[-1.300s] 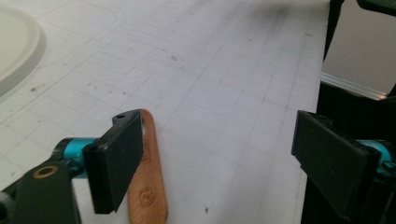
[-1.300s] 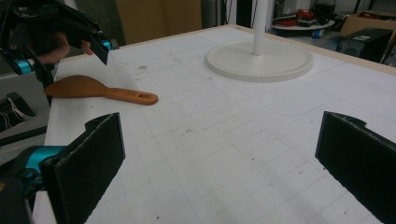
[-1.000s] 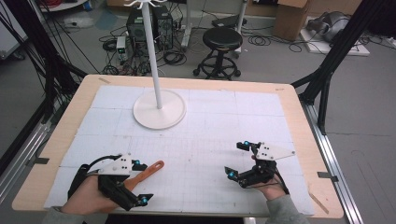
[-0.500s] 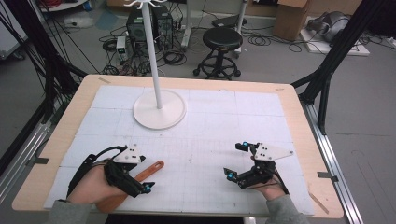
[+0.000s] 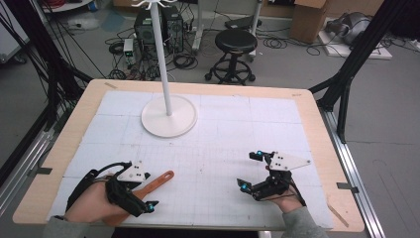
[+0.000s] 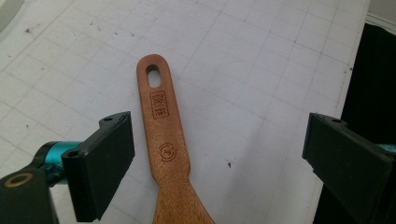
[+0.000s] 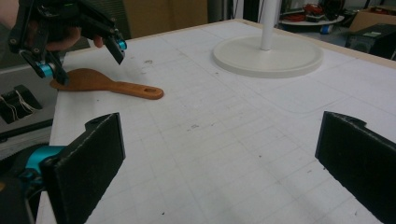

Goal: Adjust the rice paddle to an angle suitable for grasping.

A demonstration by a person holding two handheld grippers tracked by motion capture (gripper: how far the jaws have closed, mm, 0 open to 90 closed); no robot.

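Between left tool (image 6: 215,163) open jaws: wooden spatula (image 6: 166,154) handle.

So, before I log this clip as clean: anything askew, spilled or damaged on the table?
Nothing stands out. The brown wooden spatula lies flat and whole on the white gridded mat, between the open jaws of the left hand-held gripper. The white round-based stand is upright.

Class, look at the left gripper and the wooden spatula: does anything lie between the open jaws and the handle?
Nothing visible does. The left gripper hangs over the wooden spatula, jaws open either side of its handle, with only bare white mat around it.
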